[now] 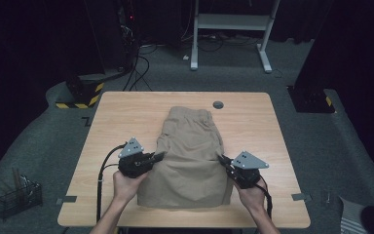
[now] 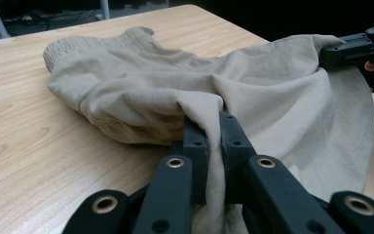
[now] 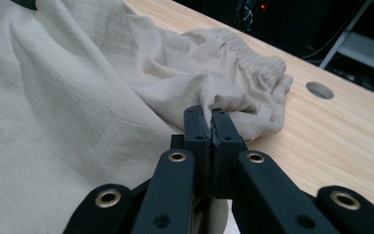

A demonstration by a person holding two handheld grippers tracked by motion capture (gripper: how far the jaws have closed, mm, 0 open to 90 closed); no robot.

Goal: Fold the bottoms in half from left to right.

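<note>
A pair of beige shorts (image 1: 191, 156) lies on the wooden table (image 1: 112, 122), elastic waistband toward the far side. My left gripper (image 1: 158, 156) is shut on the shorts' left side edge; the cloth (image 2: 214, 105) is pinched between its jaws. My right gripper (image 1: 222, 158) is shut on the right side edge, a fold of fabric (image 3: 209, 105) caught between its jaws. In the left gripper view the other gripper (image 2: 355, 46) holds the raised cloth at upper right. The waistband (image 3: 246, 46) lies bunched farther off in the right gripper view.
A round cable hole (image 1: 218, 105) sits in the table near the far edge, beyond the waistband. Bare wood runs along both sides of the shorts. A wire basket (image 1: 17, 197) stands on the floor at left, a white desk frame (image 1: 231, 29) beyond the table.
</note>
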